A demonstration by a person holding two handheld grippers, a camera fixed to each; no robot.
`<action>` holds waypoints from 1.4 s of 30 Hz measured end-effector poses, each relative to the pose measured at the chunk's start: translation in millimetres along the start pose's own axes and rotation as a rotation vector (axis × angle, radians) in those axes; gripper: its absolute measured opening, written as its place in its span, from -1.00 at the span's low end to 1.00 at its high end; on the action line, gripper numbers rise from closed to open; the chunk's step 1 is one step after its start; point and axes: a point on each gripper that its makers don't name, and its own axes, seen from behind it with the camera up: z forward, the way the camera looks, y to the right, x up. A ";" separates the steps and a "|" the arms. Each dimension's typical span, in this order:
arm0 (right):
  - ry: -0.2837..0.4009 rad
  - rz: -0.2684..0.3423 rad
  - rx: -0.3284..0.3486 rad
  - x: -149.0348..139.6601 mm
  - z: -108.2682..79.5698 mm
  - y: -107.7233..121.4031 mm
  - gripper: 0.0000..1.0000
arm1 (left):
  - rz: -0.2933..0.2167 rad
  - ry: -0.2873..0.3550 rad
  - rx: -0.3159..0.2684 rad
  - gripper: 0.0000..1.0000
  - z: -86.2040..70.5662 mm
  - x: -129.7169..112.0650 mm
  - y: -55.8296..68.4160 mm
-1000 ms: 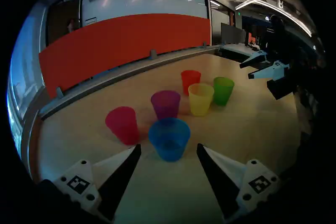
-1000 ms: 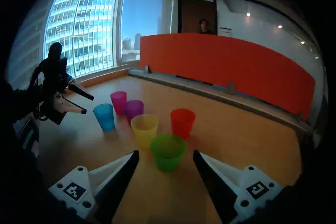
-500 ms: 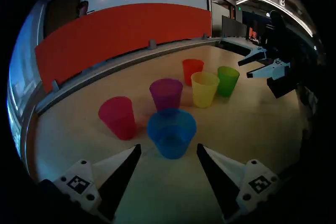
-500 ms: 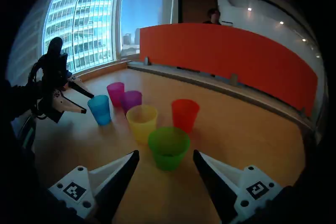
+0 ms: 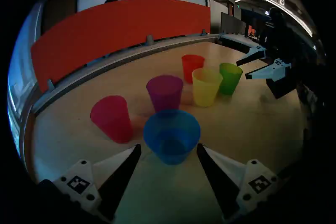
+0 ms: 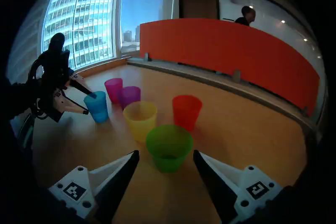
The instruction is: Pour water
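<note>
A: Where is the tapered, translucent blue plastic cup?
B: Upright on the smooth wooden surface, between the spread fingers of the left gripper. There is bare wood to its right.
A: And the right gripper?
B: Fingers apart, with the translucent green plastic cup just ahead.

The left gripper is a handheld two-finger unit with white wedge-shaped fingers faced in black on their inner sides. Its fingers are spread wide, level and pointing forward. In the right gripper view the left gripper appears at the left edge, fingers parted one above the other, held by a dark-sleeved arm. The right gripper is of the same build, fingers spread wide and level. In the left gripper view the right gripper appears at the right edge, fingers parted.
</note>
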 end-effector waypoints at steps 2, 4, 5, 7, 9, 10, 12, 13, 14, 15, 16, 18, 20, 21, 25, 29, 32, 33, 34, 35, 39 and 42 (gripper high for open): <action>-0.002 0.003 0.000 0.0 2.0 0.6 0.99 | -0.002 0.001 -0.003 0.98 2.6 1.5 0.3; -0.003 0.006 0.001 0.6 4.0 1.1 1.00 | 0.000 0.001 -0.007 0.98 4.9 2.8 0.8; -0.003 0.007 0.002 0.9 4.9 1.3 0.99 | 0.000 0.001 -0.009 0.97 6.0 3.4 1.1; -0.007 0.008 0.003 0.6 7.2 1.7 0.99 | 0.002 0.000 -0.011 0.98 8.3 4.7 1.1; -0.011 0.007 0.004 0.1 9.2 1.8 1.00 | 0.003 0.001 -0.012 0.98 10.1 6.2 1.0; -0.013 0.006 0.005 -0.2 10.2 1.7 1.00 | 0.003 0.002 -0.013 0.98 10.8 7.3 1.1; -0.015 0.005 0.006 -0.5 11.9 1.5 0.99 | 0.002 0.004 -0.015 0.98 12.0 9.2 1.0; -0.015 0.005 0.005 -0.4 12.8 1.5 0.99 | 0.000 0.005 -0.017 0.97 12.6 10.1 0.8; -0.016 0.004 0.005 -0.3 13.6 1.4 1.00 | -0.001 0.006 -0.018 0.97 13.1 10.9 0.7; -0.016 0.004 0.005 -0.3 14.5 1.5 1.00 | -0.002 0.007 -0.018 0.97 13.5 11.4 0.6; -0.018 0.003 0.005 -0.4 15.5 1.6 1.00 | -0.003 0.007 -0.019 0.98 14.0 11.8 0.4; -0.019 0.003 0.005 -0.5 17.4 2.0 0.99 | -0.002 0.008 -0.019 0.98 14.8 12.5 0.2; -0.021 0.003 0.004 -0.7 19.7 2.7 0.99 | -0.001 0.008 -0.019 0.97 15.6 13.0 -0.1; -0.023 0.003 0.004 -0.8 20.8 3.3 1.00 | 0.000 0.008 -0.020 0.97 16.1 13.1 0.1; -0.029 0.004 0.000 -1.2 26.2 6.0 1.00 | 0.003 0.006 -0.024 0.98 18.7 13.4 0.8; -0.034 0.007 -0.004 -1.3 32.3 8.5 1.00 | 0.005 0.003 -0.024 0.98 20.9 13.4 0.2; -0.035 0.010 -0.004 -0.3 36.9 9.6 1.00 | 0.007 0.001 -0.024 0.97 22.4 14.0 -0.5; -0.034 0.011 -0.004 0.2 38.2 9.7 1.00 | 0.008 0.000 -0.024 0.97 22.8 14.4 -0.6; -0.033 0.013 -0.003 0.8 39.6 9.8 1.00 | 0.009 0.000 -0.024 0.98 23.2 14.8 -0.6; -0.033 0.015 -0.002 1.4 40.8 9.9 1.00 | 0.010 0.000 -0.024 0.98 23.6 15.2 -0.7; -0.033 0.019 0.000 2.6 44.5 10.1 1.00 | 0.016 -0.004 -0.026 0.98 25.5 15.0 -0.9; -0.035 0.021 0.001 2.6 46.5 10.2 1.00 | 0.021 -0.007 -0.027 0.98 26.7 14.6 -1.1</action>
